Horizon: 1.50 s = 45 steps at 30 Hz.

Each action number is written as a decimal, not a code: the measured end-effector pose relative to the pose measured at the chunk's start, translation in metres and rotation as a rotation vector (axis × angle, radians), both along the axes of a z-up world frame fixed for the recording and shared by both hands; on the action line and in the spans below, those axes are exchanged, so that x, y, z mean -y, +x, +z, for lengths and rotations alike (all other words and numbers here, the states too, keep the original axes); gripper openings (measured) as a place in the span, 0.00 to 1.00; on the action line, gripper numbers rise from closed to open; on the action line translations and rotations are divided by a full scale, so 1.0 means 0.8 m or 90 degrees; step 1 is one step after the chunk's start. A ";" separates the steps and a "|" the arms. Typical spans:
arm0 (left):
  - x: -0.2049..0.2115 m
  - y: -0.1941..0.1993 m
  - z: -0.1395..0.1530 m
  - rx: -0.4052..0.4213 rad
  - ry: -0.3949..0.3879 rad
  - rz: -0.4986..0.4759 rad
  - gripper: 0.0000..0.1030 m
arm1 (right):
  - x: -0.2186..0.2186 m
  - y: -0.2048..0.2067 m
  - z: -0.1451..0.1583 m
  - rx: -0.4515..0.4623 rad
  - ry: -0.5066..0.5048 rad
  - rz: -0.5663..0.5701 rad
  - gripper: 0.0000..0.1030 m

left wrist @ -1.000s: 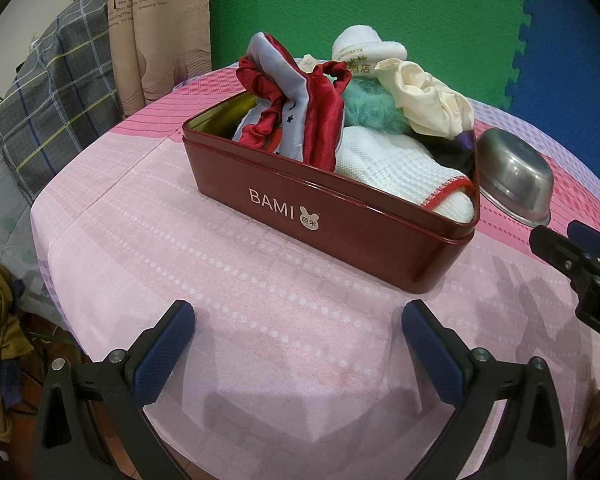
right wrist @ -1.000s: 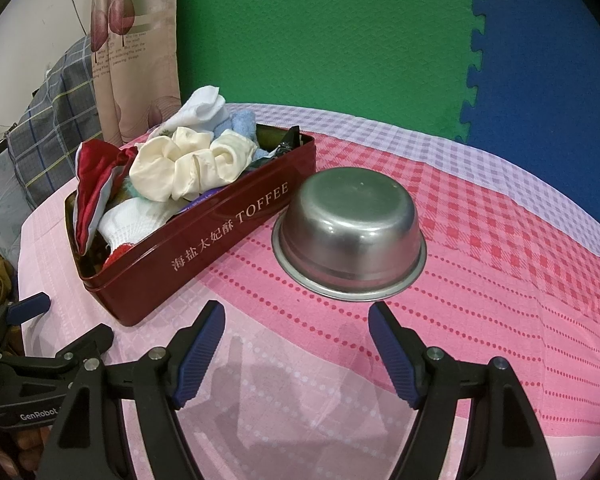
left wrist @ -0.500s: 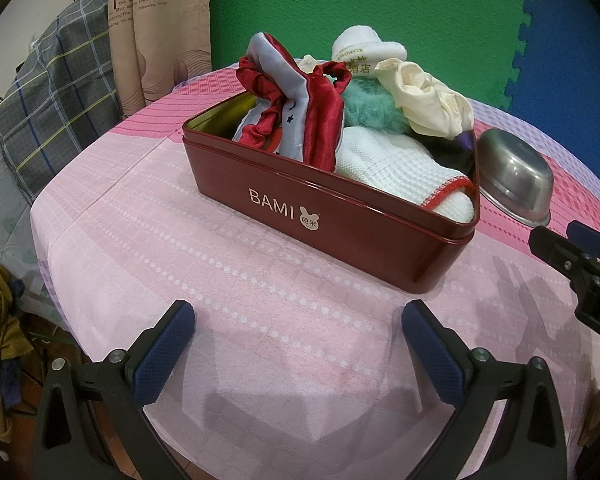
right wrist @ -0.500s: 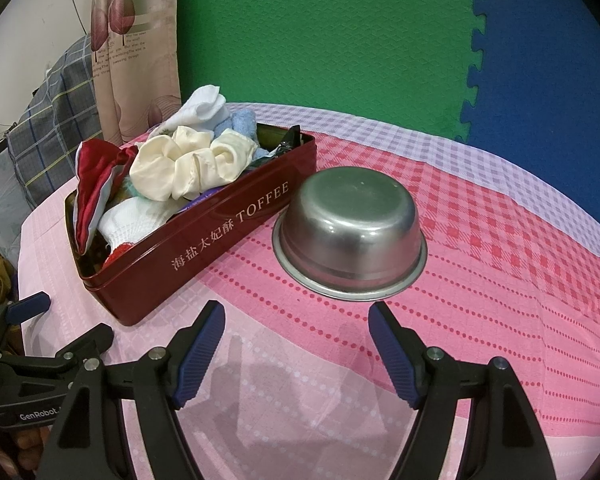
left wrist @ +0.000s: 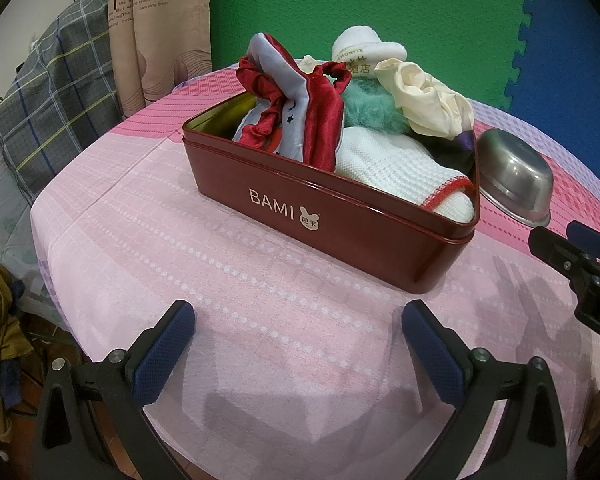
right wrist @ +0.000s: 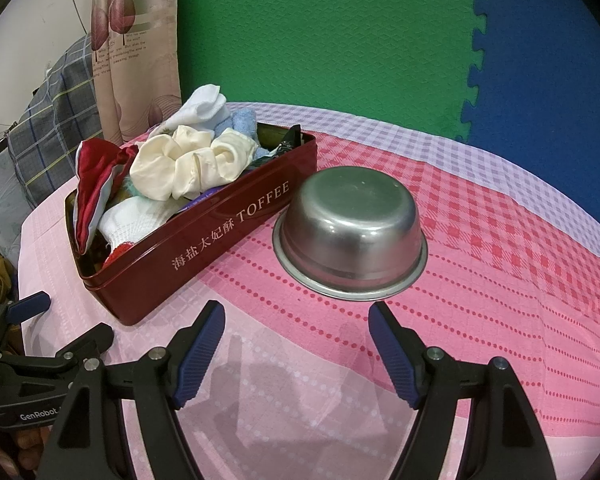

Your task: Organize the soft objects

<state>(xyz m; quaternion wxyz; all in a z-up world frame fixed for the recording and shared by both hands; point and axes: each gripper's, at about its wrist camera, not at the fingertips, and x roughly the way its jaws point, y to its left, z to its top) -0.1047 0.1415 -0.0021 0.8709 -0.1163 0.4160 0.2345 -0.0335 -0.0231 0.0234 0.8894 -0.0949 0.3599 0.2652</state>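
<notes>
A dark red tin [left wrist: 340,224] [right wrist: 204,248] stands on the pink tablecloth, heaped with soft things: a red and grey satin pouch [left wrist: 296,112] [right wrist: 92,184], a cream scrunchie [left wrist: 424,100] [right wrist: 192,164], a white towel [left wrist: 392,164], a teal fluffy piece [left wrist: 364,108] and a white slipper [left wrist: 360,52]. My left gripper [left wrist: 298,340] is open in front of the tin, nothing between its fingers. Open as well, my right gripper [right wrist: 296,344] hovers near an upturned steel bowl [right wrist: 350,236] [left wrist: 514,176], holding nothing.
The round table's edge [left wrist: 48,240] drops off at the left, with a plaid cloth [left wrist: 48,112] and a curtain [left wrist: 160,32] beyond. Green and blue foam mats [right wrist: 340,32] line the wall behind. Each gripper shows at the other view's margin.
</notes>
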 end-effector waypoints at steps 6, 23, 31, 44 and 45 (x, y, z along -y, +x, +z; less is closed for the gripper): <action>0.000 0.000 0.000 0.000 0.000 0.000 1.00 | -0.001 0.000 0.000 0.000 -0.001 0.000 0.74; -0.002 0.000 0.000 0.000 0.000 0.000 1.00 | 0.001 -0.003 -0.001 -0.002 -0.002 0.003 0.74; -0.002 0.000 0.000 0.000 0.000 0.000 1.00 | 0.000 -0.002 -0.002 -0.003 -0.002 0.003 0.74; -0.005 0.002 0.003 0.007 0.003 -0.008 1.00 | 0.003 -0.004 -0.001 -0.004 0.001 0.004 0.74; -0.006 0.002 0.004 0.011 0.004 -0.013 1.00 | 0.009 -0.006 0.002 -0.005 0.013 0.007 0.74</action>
